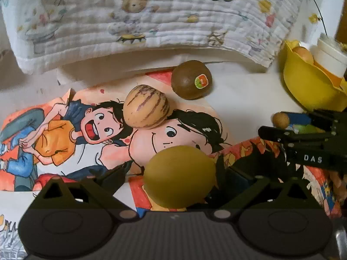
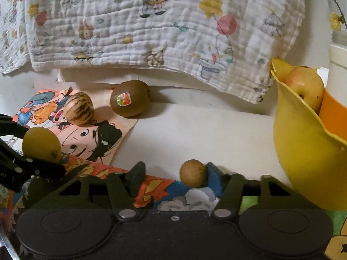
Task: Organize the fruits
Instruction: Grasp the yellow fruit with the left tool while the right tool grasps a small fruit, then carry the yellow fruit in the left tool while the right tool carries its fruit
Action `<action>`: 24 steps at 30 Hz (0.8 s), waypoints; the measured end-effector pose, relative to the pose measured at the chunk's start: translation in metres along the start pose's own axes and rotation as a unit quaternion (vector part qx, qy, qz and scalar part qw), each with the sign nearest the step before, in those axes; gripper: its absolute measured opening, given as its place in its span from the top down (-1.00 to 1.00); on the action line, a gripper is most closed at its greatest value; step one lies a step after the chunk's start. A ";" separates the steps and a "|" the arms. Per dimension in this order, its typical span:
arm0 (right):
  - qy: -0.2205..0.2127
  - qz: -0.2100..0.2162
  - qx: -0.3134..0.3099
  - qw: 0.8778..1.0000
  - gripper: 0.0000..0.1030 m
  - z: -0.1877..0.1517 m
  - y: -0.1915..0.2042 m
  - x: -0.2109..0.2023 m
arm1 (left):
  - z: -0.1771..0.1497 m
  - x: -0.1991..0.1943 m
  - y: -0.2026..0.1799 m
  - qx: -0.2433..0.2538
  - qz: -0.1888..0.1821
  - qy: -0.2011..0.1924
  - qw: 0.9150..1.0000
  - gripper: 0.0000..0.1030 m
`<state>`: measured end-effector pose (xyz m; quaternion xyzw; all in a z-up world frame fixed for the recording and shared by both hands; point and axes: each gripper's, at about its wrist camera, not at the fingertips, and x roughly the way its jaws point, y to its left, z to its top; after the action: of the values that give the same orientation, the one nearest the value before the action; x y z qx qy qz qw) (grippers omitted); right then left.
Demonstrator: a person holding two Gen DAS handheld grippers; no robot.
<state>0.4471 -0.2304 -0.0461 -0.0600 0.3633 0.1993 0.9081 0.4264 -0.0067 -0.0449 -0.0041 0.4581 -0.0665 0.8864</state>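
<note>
My left gripper [image 1: 173,170] stands open around an olive-yellow round fruit [image 1: 180,177]. Its right finger touches the fruit, and a gap shows at its left finger. In the right wrist view the same fruit [image 2: 41,144] sits between the left gripper's black fingers. My right gripper [image 2: 175,173] is open low over the table. A small brown ball-shaped fruit [image 2: 193,173] rests against its right finger, well apart from the left one. A striped tan fruit [image 1: 146,106] and a kiwi [image 1: 192,80] with a sticker lie beyond, on and beside a cartoon poster [image 1: 65,134].
A yellow bowl [image 2: 303,151] at the right holds an apple [image 2: 305,86], with an orange bowl [image 2: 334,117] and a white container [image 2: 338,71] behind it. A quilted printed cloth [image 2: 151,28] hangs along the back. White tabletop [image 2: 206,130] lies between poster and bowl.
</note>
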 end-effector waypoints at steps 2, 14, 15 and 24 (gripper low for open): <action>-0.001 0.000 -0.005 1.000 -0.06 0.000 0.002 0.000 | 0.000 0.001 0.002 -0.005 -0.002 -0.001 1.000 -0.94; -0.003 0.012 -0.035 0.999 0.45 0.000 0.016 0.004 | 0.001 0.006 0.001 -0.003 0.001 -0.001 1.000 -0.70; -0.003 0.013 -0.037 0.999 0.45 0.000 0.016 0.004 | 0.001 0.006 0.001 -0.002 0.003 -0.001 1.000 -0.67; 0.003 0.028 -0.056 0.998 0.46 -0.002 0.020 -0.001 | 0.004 0.003 0.001 -0.001 -0.008 -0.009 1.000 -0.26</action>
<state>0.4372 -0.2124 -0.0461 -0.1010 0.3556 0.2450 0.8963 0.4312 -0.0068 -0.0456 -0.0098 0.4500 -0.0733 0.8900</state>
